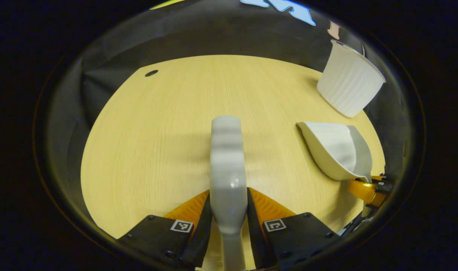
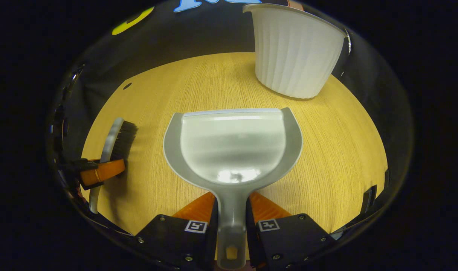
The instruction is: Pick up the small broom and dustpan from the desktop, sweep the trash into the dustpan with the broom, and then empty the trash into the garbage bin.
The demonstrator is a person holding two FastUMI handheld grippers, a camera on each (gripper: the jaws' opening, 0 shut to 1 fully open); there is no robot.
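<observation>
My left gripper (image 1: 228, 195) is shut on the grey back of the small broom (image 1: 227, 158), which points forward over the wooden desktop (image 1: 157, 131). In the right gripper view that broom (image 2: 118, 139) stands at the left, its dark bristles facing the dustpan, with the left gripper (image 2: 101, 171) around it. My right gripper (image 2: 231, 203) is shut on the handle of the grey dustpan (image 2: 232, 146), whose pan looks bare inside. The dustpan (image 1: 338, 150) also appears to the right in the left gripper view, with the right gripper (image 1: 368, 188) behind it.
A white ribbed garbage bin (image 2: 295, 52) stands at the desktop's far right, just beyond the dustpan's lip; it is also the bin (image 1: 349, 82) in the left gripper view. A small dark hole (image 1: 151, 73) marks the far left corner. Black cloth walls surround the desk.
</observation>
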